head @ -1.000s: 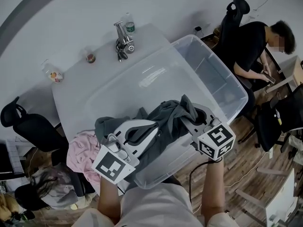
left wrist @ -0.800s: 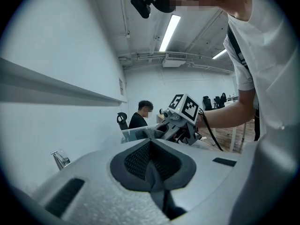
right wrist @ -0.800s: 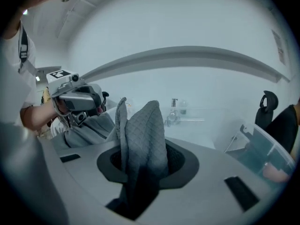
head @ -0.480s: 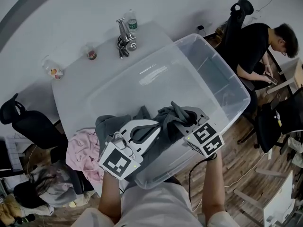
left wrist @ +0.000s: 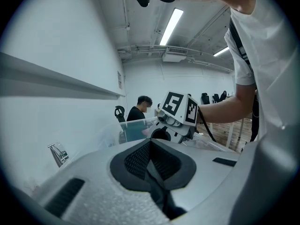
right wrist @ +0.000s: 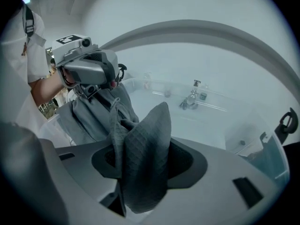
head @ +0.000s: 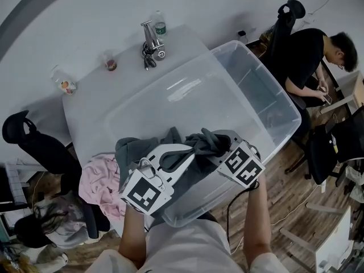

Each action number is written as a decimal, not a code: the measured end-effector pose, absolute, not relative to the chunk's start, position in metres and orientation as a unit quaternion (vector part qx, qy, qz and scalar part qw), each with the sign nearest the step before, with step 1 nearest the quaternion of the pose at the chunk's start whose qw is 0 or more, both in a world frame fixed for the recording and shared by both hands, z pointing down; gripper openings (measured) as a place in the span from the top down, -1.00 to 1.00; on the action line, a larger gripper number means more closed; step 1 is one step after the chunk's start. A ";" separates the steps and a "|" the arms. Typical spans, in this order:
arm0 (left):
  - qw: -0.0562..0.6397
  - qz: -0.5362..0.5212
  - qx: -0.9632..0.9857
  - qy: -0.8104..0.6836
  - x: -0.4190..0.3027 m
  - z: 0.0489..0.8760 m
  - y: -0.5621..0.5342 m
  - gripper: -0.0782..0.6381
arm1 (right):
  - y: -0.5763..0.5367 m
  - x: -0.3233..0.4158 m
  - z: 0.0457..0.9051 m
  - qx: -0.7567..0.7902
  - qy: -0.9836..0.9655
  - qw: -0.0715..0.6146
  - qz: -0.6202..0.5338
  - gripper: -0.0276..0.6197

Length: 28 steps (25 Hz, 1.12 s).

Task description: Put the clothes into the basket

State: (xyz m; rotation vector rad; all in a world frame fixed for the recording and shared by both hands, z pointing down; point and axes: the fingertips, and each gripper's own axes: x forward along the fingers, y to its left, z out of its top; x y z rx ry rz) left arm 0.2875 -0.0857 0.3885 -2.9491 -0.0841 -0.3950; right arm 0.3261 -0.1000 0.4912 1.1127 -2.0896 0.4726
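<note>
A dark grey garment [head: 196, 147] hangs bunched over the near rim of the clear plastic basket [head: 287, 104], stretched between both grippers. My left gripper [head: 173, 155] is shut, with a thin fold of the dark cloth pinched at its pad seam [left wrist: 151, 146]. My right gripper [head: 220, 144] points steeply down into the basket. Its jaws have just been opening, and a thick upright fold of the grey garment [right wrist: 140, 158] still stands loosely between them, with a gap beside the right pad. The left gripper [right wrist: 89, 71] shows across from it, cloth hanging below.
The basket sits on a white table [head: 91, 107]. A pink garment [head: 96, 181] lies at the table's near left corner. A metal tap-like piece [head: 151, 44], a bottle [head: 161, 27] and small jars [head: 110, 65] stand at the back. A seated person [head: 310, 56] is at right, a black chair [head: 34, 147] at left.
Both grippers have sunk with the grey garment toward the basket's near rim. The right gripper tipped downward, rolled and shifted left. The left one barely moved.
</note>
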 end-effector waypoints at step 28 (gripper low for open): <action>0.052 -0.074 -0.996 0.006 0.274 0.354 -0.086 0.77 | -0.088 0.317 0.380 0.507 -0.853 0.121 0.036 0.80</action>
